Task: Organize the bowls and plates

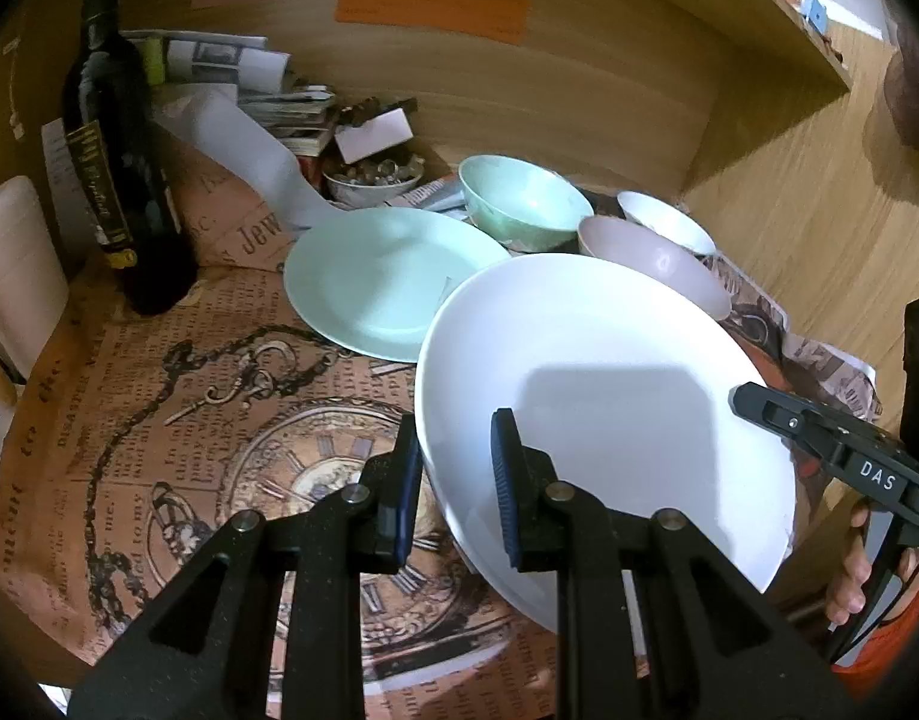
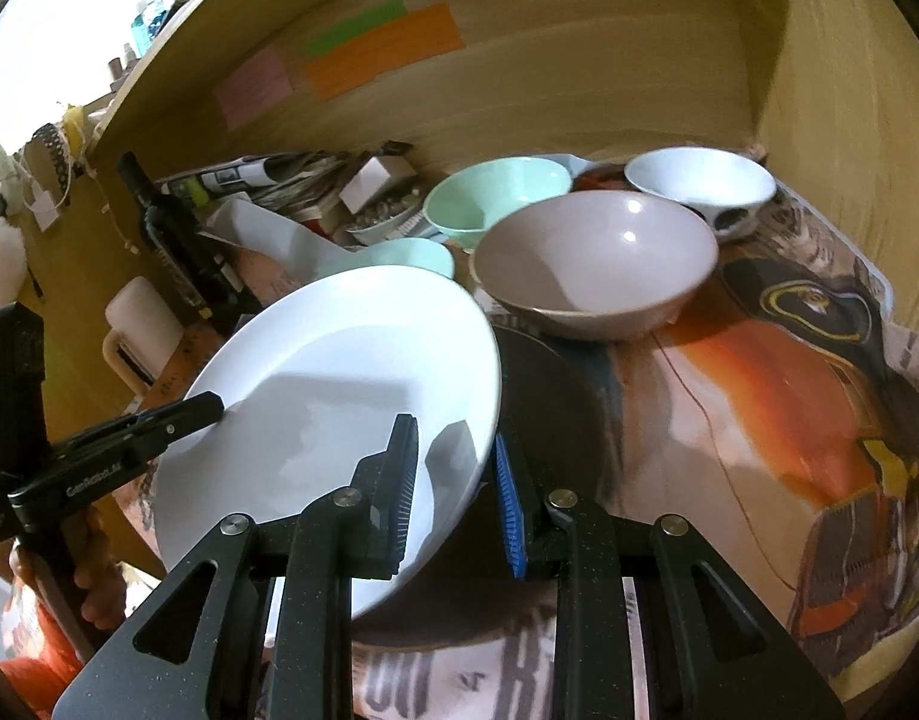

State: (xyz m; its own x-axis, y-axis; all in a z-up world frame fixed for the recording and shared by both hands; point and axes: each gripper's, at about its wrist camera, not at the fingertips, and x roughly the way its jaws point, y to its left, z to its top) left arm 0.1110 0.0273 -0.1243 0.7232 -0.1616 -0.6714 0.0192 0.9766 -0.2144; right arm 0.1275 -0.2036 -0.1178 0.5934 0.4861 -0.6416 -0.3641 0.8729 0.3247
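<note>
Both grippers, left gripper [image 1: 453, 486] and right gripper [image 2: 456, 495], clamp opposite rims of the white plate [image 1: 603, 414], tilted above the surface; green plate [image 1: 381, 276] just behind it; three bowls beyond remain unstacked.

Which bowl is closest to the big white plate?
The pinkish-grey bowl, right beside the white plate. The mint green bowl and the white bowl sit farther back.
</note>
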